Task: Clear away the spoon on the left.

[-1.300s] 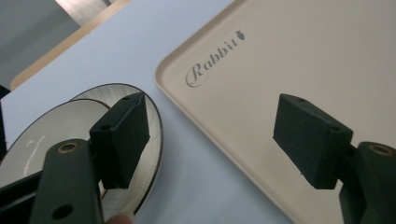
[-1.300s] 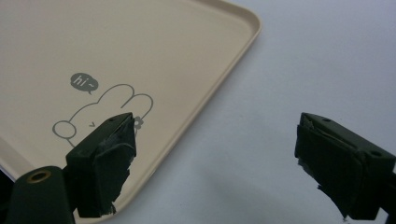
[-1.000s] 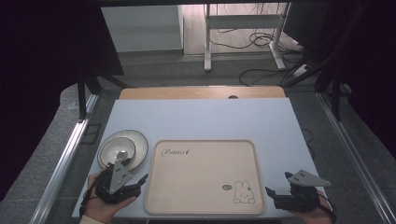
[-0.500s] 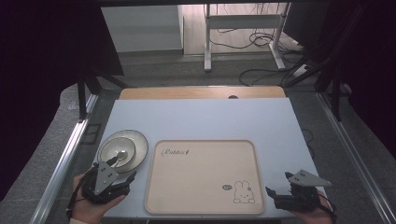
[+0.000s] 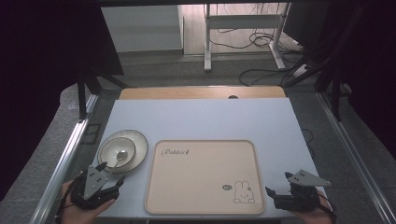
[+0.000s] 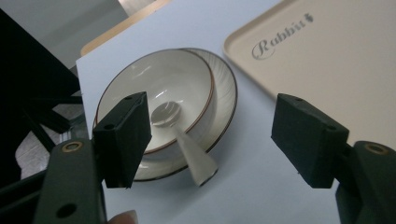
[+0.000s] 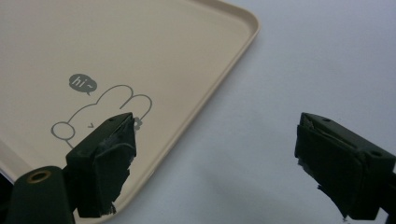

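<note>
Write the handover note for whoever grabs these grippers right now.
Left gripper: open, holding nothing, aimed at the spoon.
Right gripper: open, idle at the tray's right front corner.
Bowl sits on a plate left of the tray, the spoon inside it with its handle over the near rim.
Done: nothing moved onto the tray yet.
Left: probably grip the spoon or bowl and go on from there.

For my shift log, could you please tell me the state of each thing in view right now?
Left gripper: open, aimed at the spoon, holding nothing.
Right gripper: open, empty, over the tray's corner.
Bowl: upright on the plate, spoon inside.
Spoon: resting in the bowl, handle over the rim.
Plate: flat beneath the bowl.
Tray: flat, empty.
</note>
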